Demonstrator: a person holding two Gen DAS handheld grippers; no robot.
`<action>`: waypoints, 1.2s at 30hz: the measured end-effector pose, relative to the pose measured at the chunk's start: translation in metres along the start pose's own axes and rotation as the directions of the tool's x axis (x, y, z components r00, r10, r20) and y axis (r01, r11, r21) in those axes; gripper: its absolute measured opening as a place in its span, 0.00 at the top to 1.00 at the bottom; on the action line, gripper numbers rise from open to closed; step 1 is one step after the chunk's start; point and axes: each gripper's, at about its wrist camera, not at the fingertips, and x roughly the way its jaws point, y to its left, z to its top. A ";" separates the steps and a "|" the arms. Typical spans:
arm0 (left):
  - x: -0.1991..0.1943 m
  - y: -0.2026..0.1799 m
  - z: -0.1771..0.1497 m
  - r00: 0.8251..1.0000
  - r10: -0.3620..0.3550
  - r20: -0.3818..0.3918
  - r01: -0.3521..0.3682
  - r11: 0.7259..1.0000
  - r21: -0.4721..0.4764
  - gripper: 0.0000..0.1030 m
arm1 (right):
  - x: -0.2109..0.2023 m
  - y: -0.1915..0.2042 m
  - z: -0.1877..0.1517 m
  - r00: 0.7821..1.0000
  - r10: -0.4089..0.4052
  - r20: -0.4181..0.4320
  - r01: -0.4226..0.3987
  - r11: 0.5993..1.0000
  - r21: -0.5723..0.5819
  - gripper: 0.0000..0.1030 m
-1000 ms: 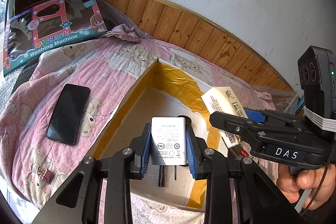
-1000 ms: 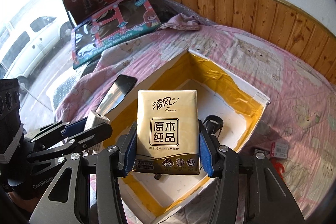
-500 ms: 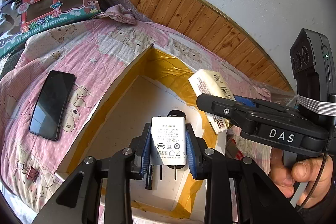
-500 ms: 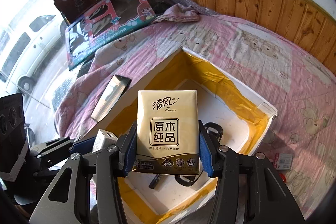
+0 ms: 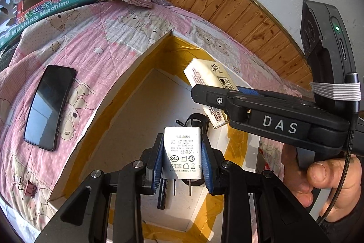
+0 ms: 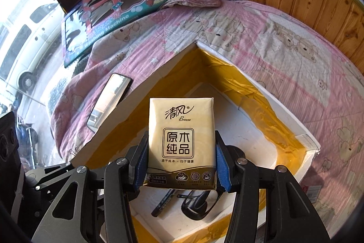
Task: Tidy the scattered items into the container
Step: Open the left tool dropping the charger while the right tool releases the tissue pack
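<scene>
White charger at lower centre, clamped between the left gripper pads above the yellow-taped box. Tissue pack at centre frame, pinched by the right gripper over the same box. Marker lying inside; phone at left on pink quilt.

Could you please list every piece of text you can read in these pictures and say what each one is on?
"Breeze": tissue pack held in the right tool.
"DAS": side of the right tool, seen from the left wrist view.
"Washing Machine": toy box.
"CQC" and "10" marks: white charger held in the left tool.
The charger's fine print and the tissue pack's small bottom line are too small to read.
</scene>
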 end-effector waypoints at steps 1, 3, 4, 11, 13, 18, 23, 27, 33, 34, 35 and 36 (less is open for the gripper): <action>0.003 0.000 0.000 1.000 0.003 -0.009 -0.003 1.000 -0.003 0.70 | 0.004 0.000 0.002 1.000 -0.015 -0.004 0.015 1.000 -0.010 0.48; 0.008 0.001 0.000 1.000 0.013 -0.024 -0.013 1.000 -0.002 0.70 | 0.013 -0.001 0.006 0.999 -0.033 -0.015 0.032 0.999 -0.032 0.48; 0.010 0.001 0.000 0.999 0.018 -0.032 -0.018 1.000 -0.004 0.70 | 0.018 -0.001 0.008 0.999 -0.043 -0.021 0.042 0.998 -0.040 0.48; 0.025 0.004 0.007 0.995 0.027 -0.097 -0.027 1.000 -0.007 0.70 | 0.049 -0.003 0.017 0.994 -0.059 -0.096 0.049 0.994 -0.099 0.48; 0.029 0.004 0.011 0.993 0.035 -0.112 -0.034 0.999 0.005 0.70 | 0.056 -0.004 0.019 0.991 -0.061 -0.115 0.048 0.992 -0.113 0.48; 0.045 0.006 0.019 0.984 0.066 -0.164 -0.063 0.998 0.023 0.70 | 0.072 -0.010 0.021 0.987 -0.060 -0.146 0.043 0.992 -0.119 0.47; 0.060 0.009 0.025 0.971 0.119 -0.209 -0.109 0.992 0.061 0.70 | 0.080 -0.011 0.020 0.989 -0.037 -0.146 0.019 0.992 -0.122 0.45; 0.056 0.009 0.026 0.964 0.217 -0.155 -0.201 0.973 0.113 0.46 | 0.068 -0.015 0.017 0.990 -0.029 -0.137 0.019 0.997 -0.077 0.43; 0.015 0.003 0.017 0.977 0.201 -0.064 -0.194 0.976 0.103 0.45 | -0.008 -0.008 0.019 1.000 -0.008 0.022 0.009 0.999 -0.052 0.40; 0.003 -0.001 0.014 0.980 0.195 -0.034 -0.190 0.976 0.109 0.45 | -0.028 -0.007 0.015 0.997 0.019 0.068 -0.017 0.999 -0.036 0.40; -0.010 -0.008 0.010 0.982 0.186 0.012 -0.186 0.975 0.120 0.45 | -0.048 -0.005 0.008 0.992 0.047 0.114 -0.045 0.999 -0.022 0.40; -0.025 -0.015 0.004 0.983 0.173 0.061 -0.180 0.974 0.140 0.45 | -0.067 0.000 -0.001 0.984 0.068 0.163 -0.066 0.998 -0.017 0.40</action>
